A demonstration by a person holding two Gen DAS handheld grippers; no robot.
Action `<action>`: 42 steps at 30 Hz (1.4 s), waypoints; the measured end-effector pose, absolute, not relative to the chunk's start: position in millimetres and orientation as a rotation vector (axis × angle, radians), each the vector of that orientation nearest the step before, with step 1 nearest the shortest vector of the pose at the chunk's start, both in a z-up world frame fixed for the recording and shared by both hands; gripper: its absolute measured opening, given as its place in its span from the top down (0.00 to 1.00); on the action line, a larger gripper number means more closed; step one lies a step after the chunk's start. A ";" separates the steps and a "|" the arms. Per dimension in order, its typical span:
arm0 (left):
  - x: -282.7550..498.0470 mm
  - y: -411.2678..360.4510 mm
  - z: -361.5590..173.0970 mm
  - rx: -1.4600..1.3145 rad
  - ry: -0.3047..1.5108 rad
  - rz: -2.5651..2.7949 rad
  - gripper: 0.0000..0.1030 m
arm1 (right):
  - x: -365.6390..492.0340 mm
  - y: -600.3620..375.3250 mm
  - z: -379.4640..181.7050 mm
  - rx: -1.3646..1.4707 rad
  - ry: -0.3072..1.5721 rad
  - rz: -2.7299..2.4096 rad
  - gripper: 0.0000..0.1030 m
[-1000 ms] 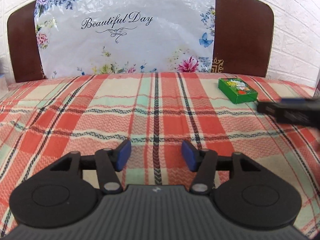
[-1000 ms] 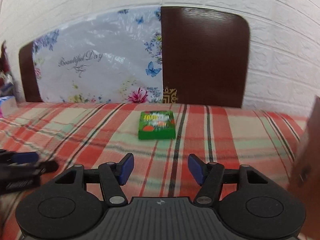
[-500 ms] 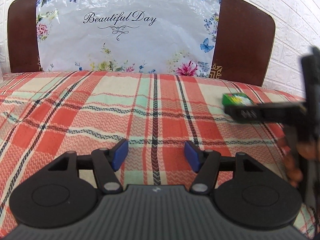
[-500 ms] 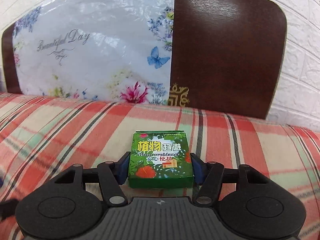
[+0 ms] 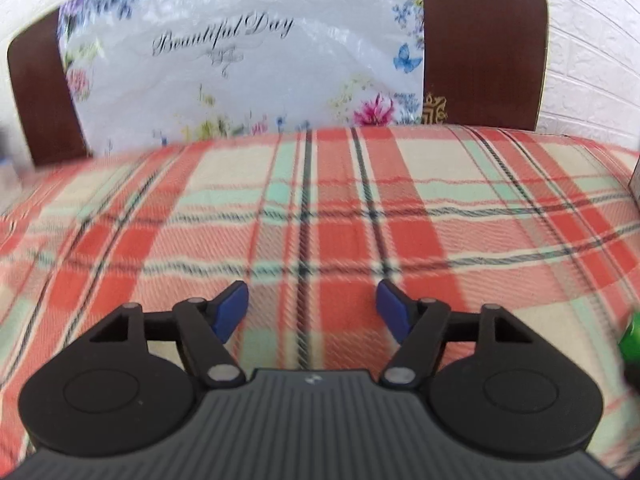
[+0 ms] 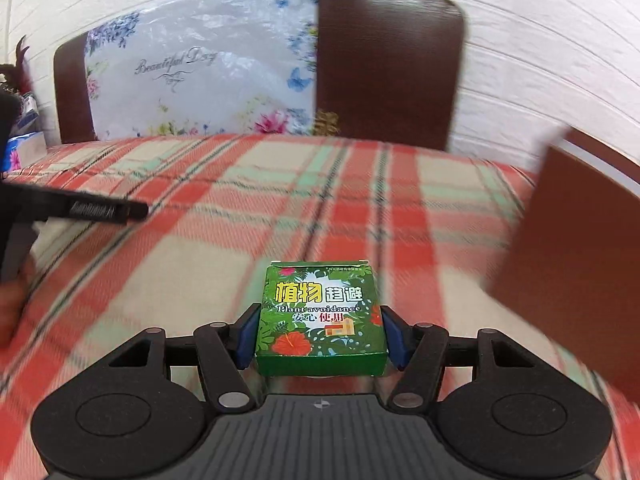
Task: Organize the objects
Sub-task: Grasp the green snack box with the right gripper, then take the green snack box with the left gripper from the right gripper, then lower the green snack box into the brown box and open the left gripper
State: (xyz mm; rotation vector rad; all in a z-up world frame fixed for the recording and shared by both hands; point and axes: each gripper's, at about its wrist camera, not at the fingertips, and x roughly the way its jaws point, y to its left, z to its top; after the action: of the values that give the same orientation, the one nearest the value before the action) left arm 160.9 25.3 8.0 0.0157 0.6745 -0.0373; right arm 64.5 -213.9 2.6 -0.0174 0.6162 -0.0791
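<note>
A green box (image 6: pixel 322 316) with leaf print and "Plant avoidance" lettering sits between the blue pads of my right gripper (image 6: pixel 320 334), which is shut on its two sides. It stays sharp while the plaid blanket (image 6: pixel 360 200) behind it blurs. In the left wrist view only a green sliver of the box (image 5: pixel 630 336) shows at the right edge. My left gripper (image 5: pixel 312 312) hovers over the blanket with its jaws opening and nothing between them. From the right wrist view, one of the left gripper's fingers (image 6: pixel 100 210) juts in at the left, with a hand (image 6: pixel 12 292) below it.
A brown headboard (image 6: pixel 384 64) with a floral plastic bag (image 5: pixel 240 60) leaning on it closes the far side. A brown board or box (image 6: pixel 572 240) stands close at the right. Small items, one a tissue pack (image 6: pixel 24 148), sit at the far left edge.
My right gripper went forward to the green box, closed round it and drew back with it. The left gripper's jaws spread wider and its view swung a little.
</note>
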 end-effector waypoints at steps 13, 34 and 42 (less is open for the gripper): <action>103.8 -103.5 28.4 -0.084 0.948 -0.459 0.43 | 18.7 -222.0 -1.9 0.034 0.588 -0.107 0.38; 90.6 -240.9 143.2 0.034 0.657 -0.762 0.73 | -32.8 -316.5 79.5 0.106 0.142 -0.337 0.44; 110.3 -296.8 118.5 0.224 0.591 -0.634 0.62 | 11.4 -380.6 73.9 0.086 0.217 -0.420 0.21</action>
State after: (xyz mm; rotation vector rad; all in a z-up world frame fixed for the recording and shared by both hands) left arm 110.3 -296.8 118.5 0.2238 0.5912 -0.6342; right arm 11.4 -380.6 73.9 0.0864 0.2170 -0.4201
